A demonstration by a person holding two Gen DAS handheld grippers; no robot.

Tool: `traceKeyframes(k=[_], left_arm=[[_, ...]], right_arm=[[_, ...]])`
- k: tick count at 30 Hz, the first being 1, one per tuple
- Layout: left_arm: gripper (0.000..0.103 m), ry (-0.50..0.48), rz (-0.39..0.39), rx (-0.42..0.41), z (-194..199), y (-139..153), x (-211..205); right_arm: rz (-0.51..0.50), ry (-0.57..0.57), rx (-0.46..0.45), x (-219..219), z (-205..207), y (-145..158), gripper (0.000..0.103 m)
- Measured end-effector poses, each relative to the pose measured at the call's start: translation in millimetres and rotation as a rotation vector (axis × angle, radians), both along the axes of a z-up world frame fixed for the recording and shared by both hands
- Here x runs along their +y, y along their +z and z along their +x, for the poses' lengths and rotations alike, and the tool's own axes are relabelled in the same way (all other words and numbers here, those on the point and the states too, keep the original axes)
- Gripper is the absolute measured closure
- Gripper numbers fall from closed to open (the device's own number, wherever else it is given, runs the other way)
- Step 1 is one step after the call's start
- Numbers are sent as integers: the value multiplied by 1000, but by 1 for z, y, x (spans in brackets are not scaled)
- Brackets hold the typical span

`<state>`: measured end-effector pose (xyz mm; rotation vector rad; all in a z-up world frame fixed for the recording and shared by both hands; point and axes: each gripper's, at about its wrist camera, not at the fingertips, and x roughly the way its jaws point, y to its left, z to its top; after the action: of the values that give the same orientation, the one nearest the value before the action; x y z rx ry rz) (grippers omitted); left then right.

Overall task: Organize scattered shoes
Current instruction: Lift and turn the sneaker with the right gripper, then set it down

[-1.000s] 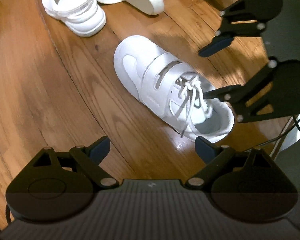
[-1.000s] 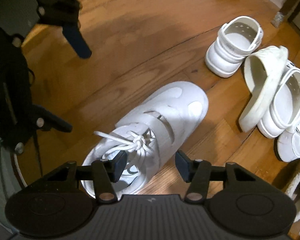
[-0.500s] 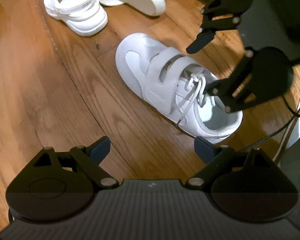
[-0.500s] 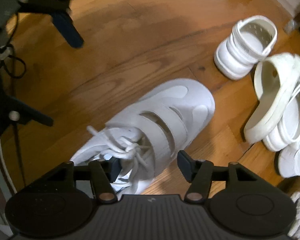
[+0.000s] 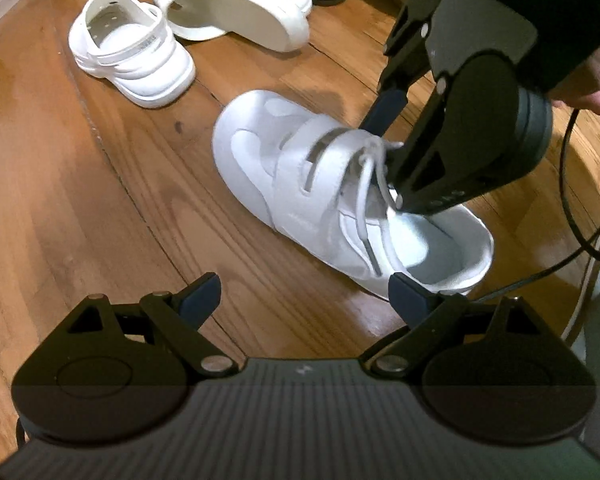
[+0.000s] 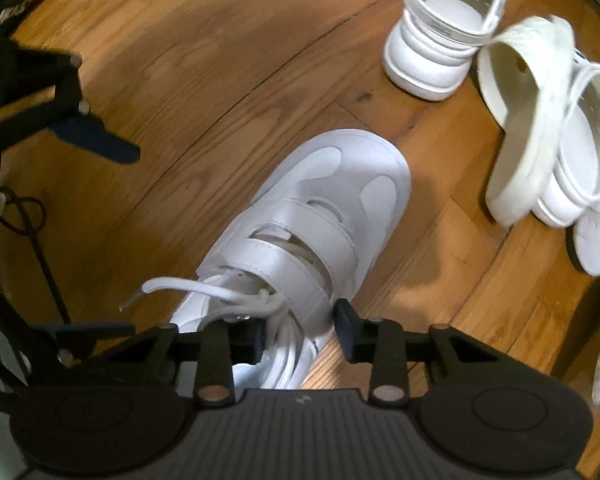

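Note:
A white sneaker (image 5: 300, 184) with two straps and loose laces lies on the wooden floor, toe pointing away; it also shows in the right wrist view (image 6: 312, 224). My right gripper (image 6: 300, 334) is open and straddles the sneaker's tongue side, one finger inside the opening by the laces, the other outside the wall. It shows in the left wrist view (image 5: 384, 152) over the sneaker's laces. My left gripper (image 5: 306, 294) is open and empty, just short of the sneaker's heel side.
A white clog (image 5: 132, 60) stands at the far left. A cream slide (image 5: 236, 8) leans on its side over other white shoes beyond it. The same clog (image 6: 444, 36) and slide (image 6: 528, 120) are at the right. A black cable (image 5: 572, 200) trails at the right.
My right gripper has moved down onto the sneaker and its fingers now sit around the tongue side. My left gripper has held its place.

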<state>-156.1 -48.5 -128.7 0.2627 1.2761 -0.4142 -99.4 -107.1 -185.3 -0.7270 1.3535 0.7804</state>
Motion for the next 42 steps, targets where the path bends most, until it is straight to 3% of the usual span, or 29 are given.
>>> traceKeyframes(k=[10,15,16,20,22,24,26,31,34,39,42], left_arm=[[11,47,-7,49,8,12,14],[11,92,10,87,12,4,27],[11,94,10,91,13,4,28],[11,87,12,101,11,5,27],[11,83,9,107,10,6,25],[9,86,-2,122,10,6,24],[9,97,-19,142,9,5,25],[9,132,-76,178,7,7,31],[9,150,-61,172,5,8,34],[9,159,-44,173,4,10,38],[9,176,-47,178,6,11,42]], right_arm=[[145,-486,236,-56,30,7,80],[203,-657,336,-80,38,4,81],[199,-641,334,-79,38,5,81],[121,-325,174,-45,19,25,79],[80,-153,77,-31,5,31,71],[31,43,-56,-20,-15,36,50],[23,202,-168,-16,-33,41,45],[95,213,-169,-15,-26,42,45],[152,206,-167,-10,-15,32,43],[144,264,-139,11,-4,4,41],[131,244,-68,15,4,-5,42]])
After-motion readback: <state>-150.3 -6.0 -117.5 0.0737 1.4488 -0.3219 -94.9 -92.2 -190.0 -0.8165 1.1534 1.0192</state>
